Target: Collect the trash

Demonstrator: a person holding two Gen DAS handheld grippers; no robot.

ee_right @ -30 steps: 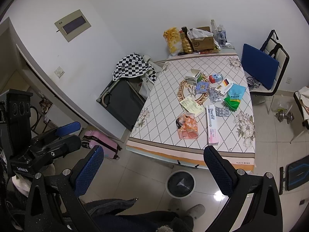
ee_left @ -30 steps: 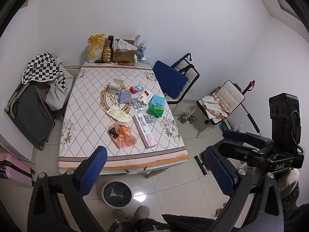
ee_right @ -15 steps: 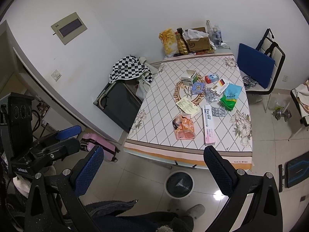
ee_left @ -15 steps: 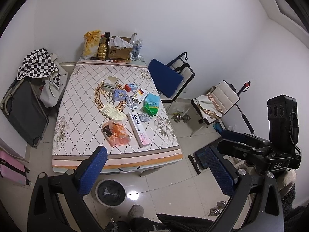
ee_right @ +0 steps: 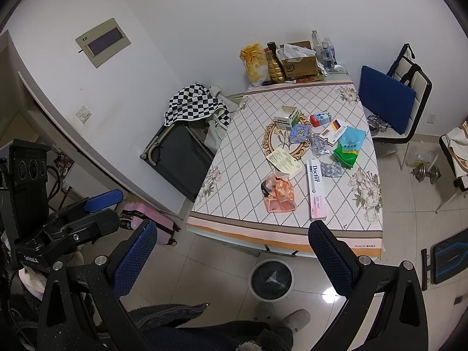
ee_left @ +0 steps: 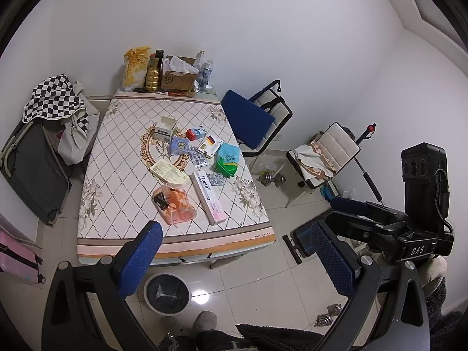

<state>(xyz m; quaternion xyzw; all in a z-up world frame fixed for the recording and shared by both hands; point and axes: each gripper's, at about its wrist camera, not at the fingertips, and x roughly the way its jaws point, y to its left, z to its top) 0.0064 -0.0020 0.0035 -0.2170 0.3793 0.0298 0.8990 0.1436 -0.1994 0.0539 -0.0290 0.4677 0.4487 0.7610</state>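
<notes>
A table [ee_left: 122, 204] with a diamond-pattern cloth carries scattered litter. On it lie an orange plastic bag [ee_left: 175, 204], a long pink-and-white "Doctor" box [ee_left: 209, 197], a pale yellow box [ee_left: 169, 172], a green bag [ee_left: 228, 158], blister packs [ee_left: 197, 156] and small cartons [ee_left: 165, 128]. A round bin with a black liner [ee_left: 166, 292] stands on the floor at the table's near edge. My left gripper [ee_left: 234, 234] is open and empty, held high in front of the table. My right gripper [ee_right: 232, 232] is likewise open and empty, above the bin [ee_right: 270, 276]. The orange bag [ee_right: 278, 193] shows in the right wrist view too.
A cardboard box [ee_left: 178, 79], bottles and a yellow snack bag crowd the table's far end. Chairs with a blue cushion [ee_left: 247, 120] stand to the right, with dumbbells [ee_left: 270, 179] on the floor. A folded grey cot [ee_left: 32, 169] and a pink suitcase [ee_left: 17, 260] lie to the left. The person's slippers [ee_left: 204, 321] are near the bin.
Both views have drifted slightly, and the table sits a little further left in the left wrist view. Both grippers stay open with nothing in them.
</notes>
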